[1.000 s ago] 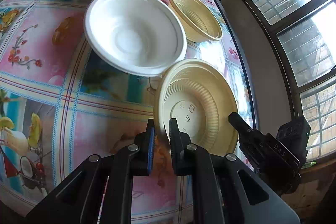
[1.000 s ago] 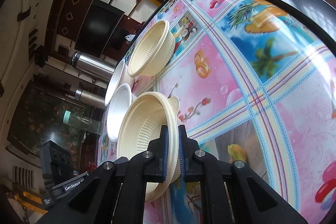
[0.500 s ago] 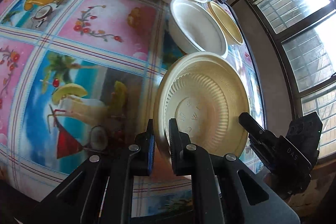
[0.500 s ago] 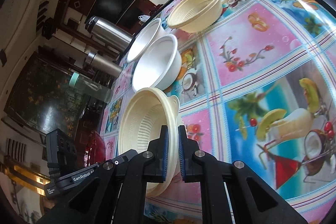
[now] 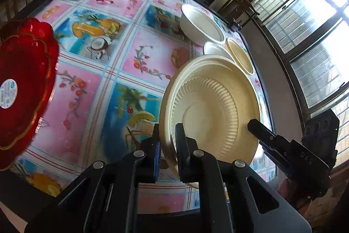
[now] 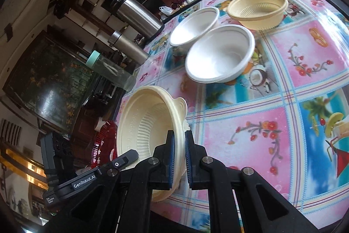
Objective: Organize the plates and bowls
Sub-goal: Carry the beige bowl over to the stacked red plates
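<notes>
A ribbed cream bowl (image 5: pixel 209 115) hangs tilted above the near part of the patterned table (image 5: pixel 150 56), held at opposite rims by both grippers. My left gripper (image 5: pixel 168 143) is shut on its near rim; the right gripper's finger (image 5: pixel 260 131) shows at the far rim. In the right wrist view my right gripper (image 6: pixel 179 145) is shut on the rim of the same cream bowl (image 6: pixel 148 123), with the left gripper (image 6: pixel 128 156) at its lower left edge. Two white bowls (image 6: pixel 220 54) (image 6: pixel 194 25) and a second cream bowl (image 6: pixel 257 8) rest on the table farther off.
A red glass plate (image 5: pixel 21 80) lies at the table's left edge, also seen as the red plate (image 6: pixel 104 145) behind the held bowl. Two steel flasks (image 6: pixel 137 12) (image 6: pixel 126 45) and a glass jar (image 6: pixel 109 67) stand at the far side. Windows (image 5: pixel 316 25) run along the right.
Both grippers have carried the cream bowl away from the other bowls toward the table's near edge. The red plate has come into view on the left.
</notes>
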`<state>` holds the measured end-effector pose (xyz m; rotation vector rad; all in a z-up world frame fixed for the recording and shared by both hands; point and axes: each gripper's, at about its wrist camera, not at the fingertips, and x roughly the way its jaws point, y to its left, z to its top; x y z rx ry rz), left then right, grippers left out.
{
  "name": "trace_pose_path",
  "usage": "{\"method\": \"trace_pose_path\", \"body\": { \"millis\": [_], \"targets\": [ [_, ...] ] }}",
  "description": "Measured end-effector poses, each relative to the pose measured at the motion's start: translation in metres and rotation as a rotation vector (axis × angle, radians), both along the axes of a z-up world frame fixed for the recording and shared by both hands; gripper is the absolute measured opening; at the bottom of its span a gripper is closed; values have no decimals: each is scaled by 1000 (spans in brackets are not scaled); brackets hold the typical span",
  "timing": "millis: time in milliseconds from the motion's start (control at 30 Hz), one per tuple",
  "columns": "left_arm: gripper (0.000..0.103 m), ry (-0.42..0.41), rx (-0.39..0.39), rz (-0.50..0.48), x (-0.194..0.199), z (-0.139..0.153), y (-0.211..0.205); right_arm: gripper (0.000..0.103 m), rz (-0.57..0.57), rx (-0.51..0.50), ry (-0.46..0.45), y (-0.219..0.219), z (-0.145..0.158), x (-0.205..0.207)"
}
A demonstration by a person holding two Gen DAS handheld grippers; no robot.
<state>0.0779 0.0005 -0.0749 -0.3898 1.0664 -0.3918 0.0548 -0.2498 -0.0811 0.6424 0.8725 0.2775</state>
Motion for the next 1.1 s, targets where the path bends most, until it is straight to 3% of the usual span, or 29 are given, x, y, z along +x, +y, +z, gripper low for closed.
{"method": "trace_pose_path", "body": {
  "millis": [167,467,733,1100],
  "targets": [
    [10,-100,13,68,-10,25,47,9,69,-17,-46,43,24,11],
    [10,-232,148,250,-28,50,140,9,260,-25,-59,150,37,39],
    [10,-184,195,362,-33,27,193,9,380,-33,-14,226,20,58],
    [10,-114,233,381,-19,-2,202,9,398,-34,57,242,-9,72]
  ]
}}
